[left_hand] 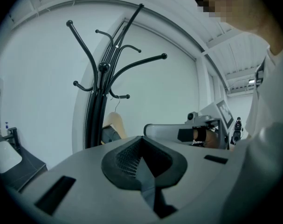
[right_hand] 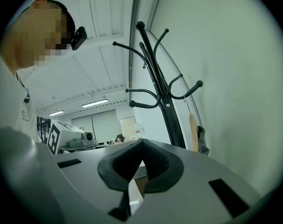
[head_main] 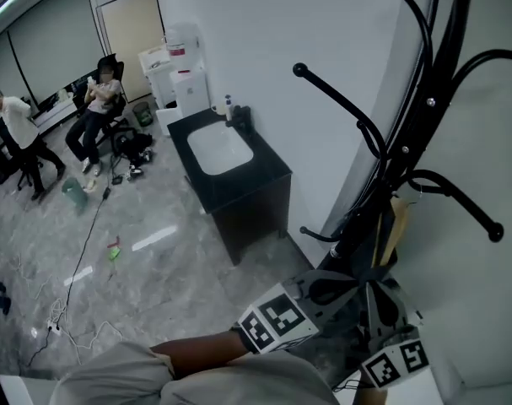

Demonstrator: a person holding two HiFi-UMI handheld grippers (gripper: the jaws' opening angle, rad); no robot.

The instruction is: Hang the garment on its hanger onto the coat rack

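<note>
The black coat rack [head_main: 407,133] stands at the right against the white wall, its curved hooks spreading out. A wooden hanger [head_main: 396,226] hangs on a low hook close to the pole. In the left gripper view the hanger [left_hand: 115,124] carries a grey garment [left_hand: 108,135] beside the rack [left_hand: 101,78]. The right gripper view shows the same hanger [right_hand: 193,132] and garment [right_hand: 203,143] edge-on. My left gripper [head_main: 333,288] and right gripper [head_main: 379,304] sit side by side just below the hanger, both level. Both are shut with nothing between the pads.
A black cabinet with a white sink [head_main: 222,146] stands left of the rack along the wall. Beyond it is a white water dispenser [head_main: 184,66]. People sit at desks far left [head_main: 99,108]. Cables [head_main: 78,268] trail over the grey floor.
</note>
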